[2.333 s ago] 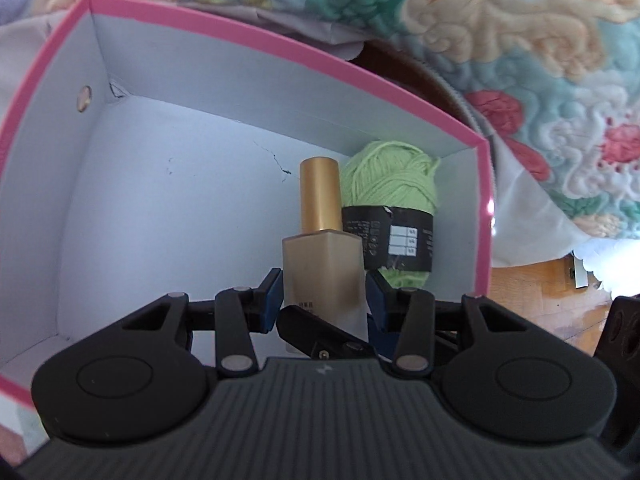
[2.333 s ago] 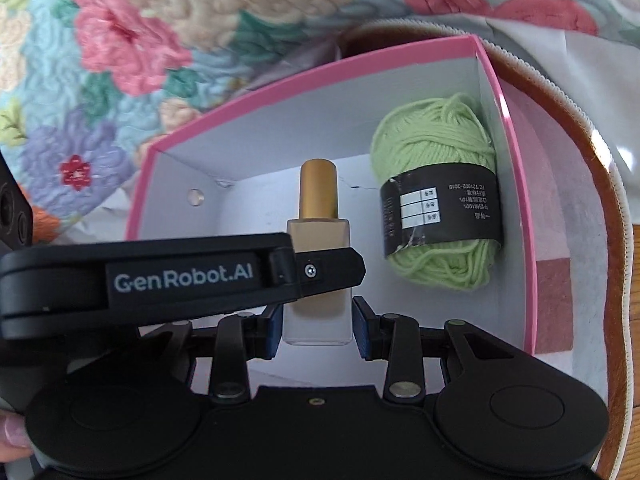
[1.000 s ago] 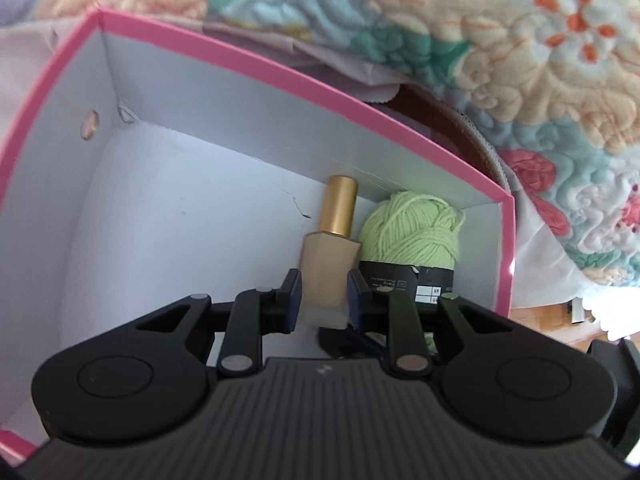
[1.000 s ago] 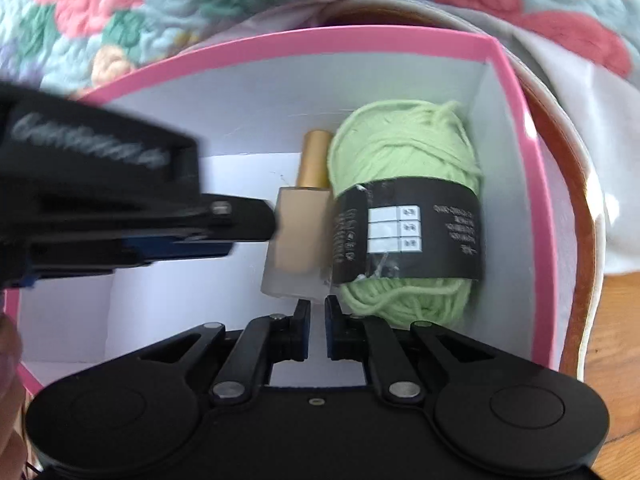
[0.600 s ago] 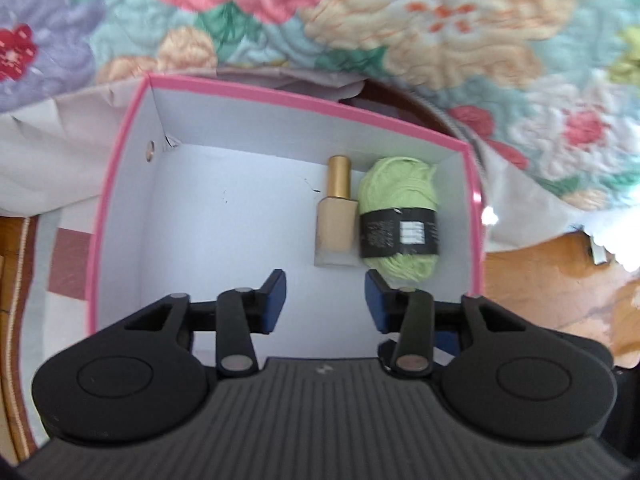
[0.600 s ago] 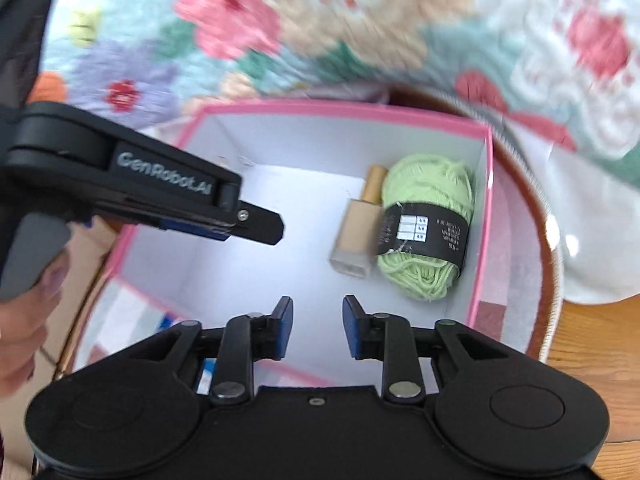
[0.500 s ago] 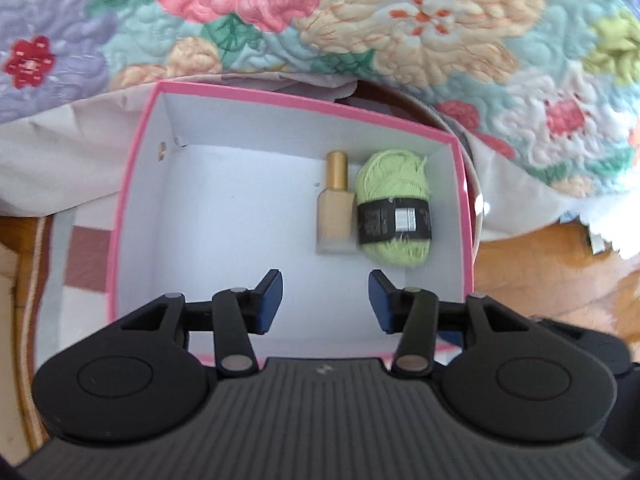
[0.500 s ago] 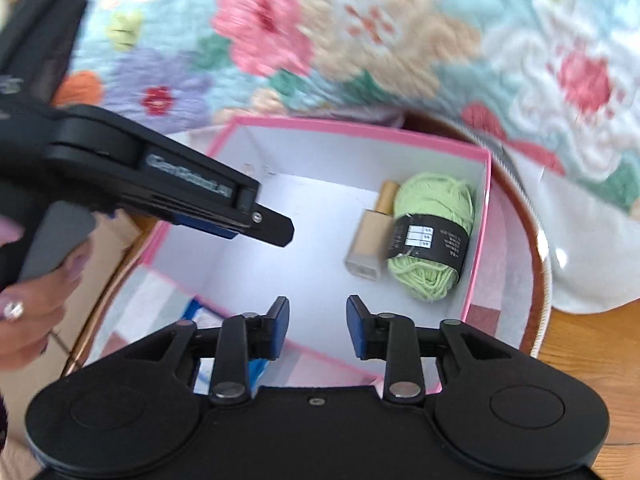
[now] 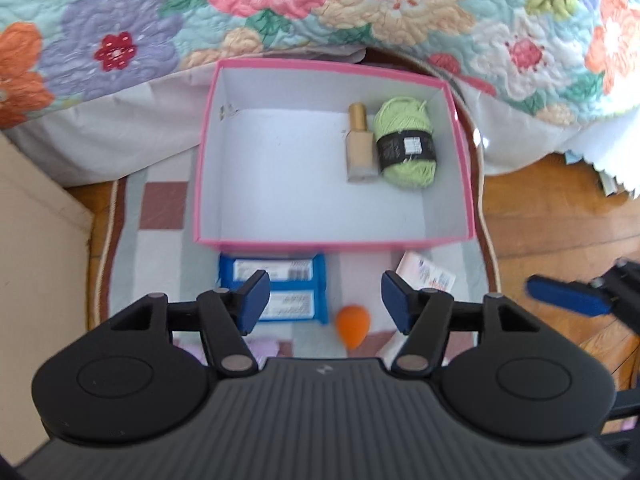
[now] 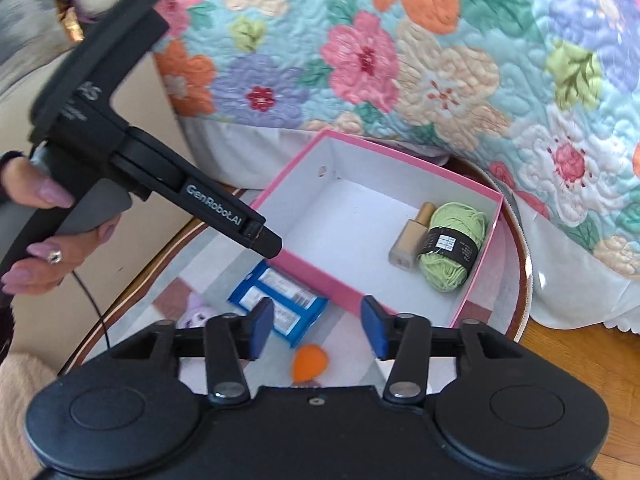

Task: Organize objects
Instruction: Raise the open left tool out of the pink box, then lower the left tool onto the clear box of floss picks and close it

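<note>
A pink-rimmed white box (image 9: 332, 242) (image 10: 316, 276) holds a beige bottle with a gold cap (image 9: 360, 144) (image 10: 410, 240) lying beside a green yarn ball (image 9: 406, 144) (image 10: 454, 246). On the rug in front of the box lie a blue wipes pack (image 9: 286, 288) (image 10: 280, 298), an orange sponge egg (image 9: 351, 326) (image 10: 308, 362) and a small white packet (image 9: 426, 276). My left gripper (image 9: 325, 300) hangs high above the rug, jaws opening, nothing between them. My right gripper (image 10: 318, 326) is likewise raised, jaws opening and empty.
A flowered quilt (image 9: 360, 8) hangs behind the box. A cardboard panel (image 9: 36, 248) stands at the left. A purple soft item (image 10: 196, 312) lies on the checked rug (image 9: 160, 200). Wooden floor (image 9: 560, 220) lies to the right. A hand (image 10: 44, 220) holds the left gripper's handle.
Both grippers let go of the bottle, lifted out of the box and pulled back, jaws widening. The bottle now lies next to the yarn. The rug items came into view.
</note>
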